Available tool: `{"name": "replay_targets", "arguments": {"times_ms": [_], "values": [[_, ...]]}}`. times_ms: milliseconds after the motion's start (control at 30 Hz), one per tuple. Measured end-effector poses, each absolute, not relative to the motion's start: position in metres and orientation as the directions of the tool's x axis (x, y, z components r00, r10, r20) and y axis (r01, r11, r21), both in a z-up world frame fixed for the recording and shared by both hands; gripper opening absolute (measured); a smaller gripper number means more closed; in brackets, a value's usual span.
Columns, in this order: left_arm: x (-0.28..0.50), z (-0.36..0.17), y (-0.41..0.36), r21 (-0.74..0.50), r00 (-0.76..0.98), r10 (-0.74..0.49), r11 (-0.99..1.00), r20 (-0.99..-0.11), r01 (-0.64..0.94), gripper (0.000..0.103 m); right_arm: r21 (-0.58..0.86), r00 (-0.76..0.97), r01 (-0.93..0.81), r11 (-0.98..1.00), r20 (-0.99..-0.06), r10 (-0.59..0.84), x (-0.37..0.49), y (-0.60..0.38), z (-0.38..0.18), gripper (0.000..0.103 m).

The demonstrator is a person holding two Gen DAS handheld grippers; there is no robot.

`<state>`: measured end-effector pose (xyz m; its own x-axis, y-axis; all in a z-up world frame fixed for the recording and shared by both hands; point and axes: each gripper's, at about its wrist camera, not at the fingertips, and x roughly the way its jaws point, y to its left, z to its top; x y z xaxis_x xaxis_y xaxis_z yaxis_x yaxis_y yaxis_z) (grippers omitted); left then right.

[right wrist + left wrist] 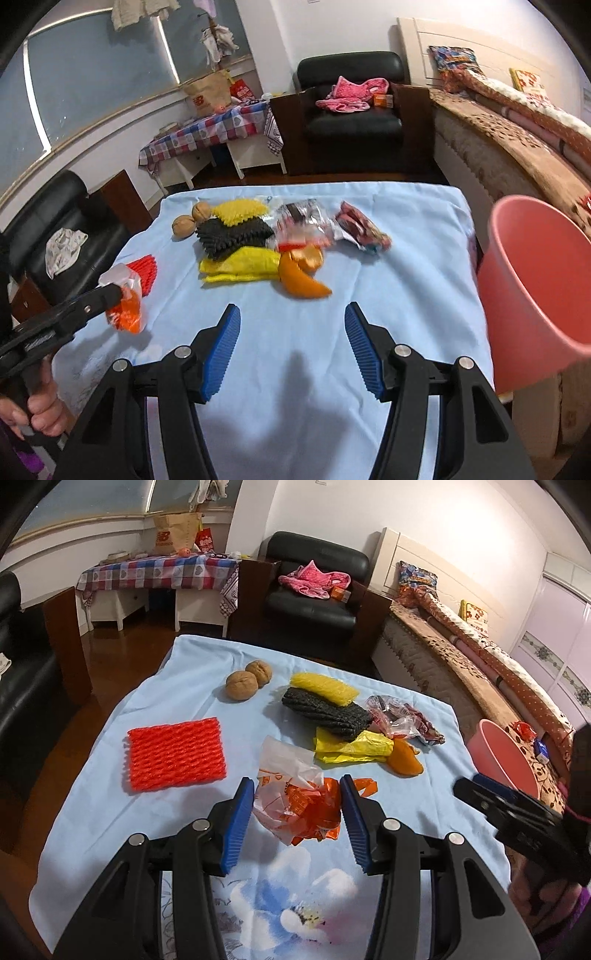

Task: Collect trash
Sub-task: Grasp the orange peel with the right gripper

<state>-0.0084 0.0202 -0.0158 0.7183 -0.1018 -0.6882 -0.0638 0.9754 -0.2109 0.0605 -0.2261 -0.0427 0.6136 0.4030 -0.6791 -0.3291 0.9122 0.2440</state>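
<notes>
Your left gripper (297, 814) hangs over the near side of the worktop (110, 775) with its fingers spread wide on either side of the crumpled orange-and-white plastic bag (295, 808); the pads look close to the bag, but you've not pinched it yet. Your right gripper (291, 349) is spread just as wide with nothing but blue cloth between its fingers. As for progress, it looks like early days: nearly everything is still lying out. From the left wrist view, the red foam net (175, 753) sits at ten o'clock of the bag, the two walnuts (249, 683) far out at eleven, the yellow foam net (325, 688) and black foam net (325, 712) at twelve, the yellow bag (351, 749) and orange peel (404, 762) at one, and the clear and red wrappers (402, 718) beyond them. The pink bin (535, 280) stands off the worktop's edge at three o'clock of your right gripper, and what you can see of its inside looks bare, though the bottom is hidden. So I'd judge nothing is clearly collected yet, and the bag in front of your left fingers is the first piece in hand.
</notes>
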Motion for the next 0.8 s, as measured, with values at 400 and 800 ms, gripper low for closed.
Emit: {"name": "replay_targets", "arguments": {"times_ms": [400, 800], "values": [[0.007, -0.021, 0.018, -0.216, 0.701, -0.104, 0.974, -0.705, -0.072, 0.048, 0.138, 0.525, -0.413, 0.900, -0.771, 0.360, 0.126, -0.185, -0.078, 0.050], [0.012, -0.018, 0.012, -0.213, 0.698, -0.115, 0.976, -0.707, -0.055, 0.048, 0.220, 0.459, -0.446, 0.868, -0.776, 0.433, 0.114, -0.195, -0.083, 0.014]]}}
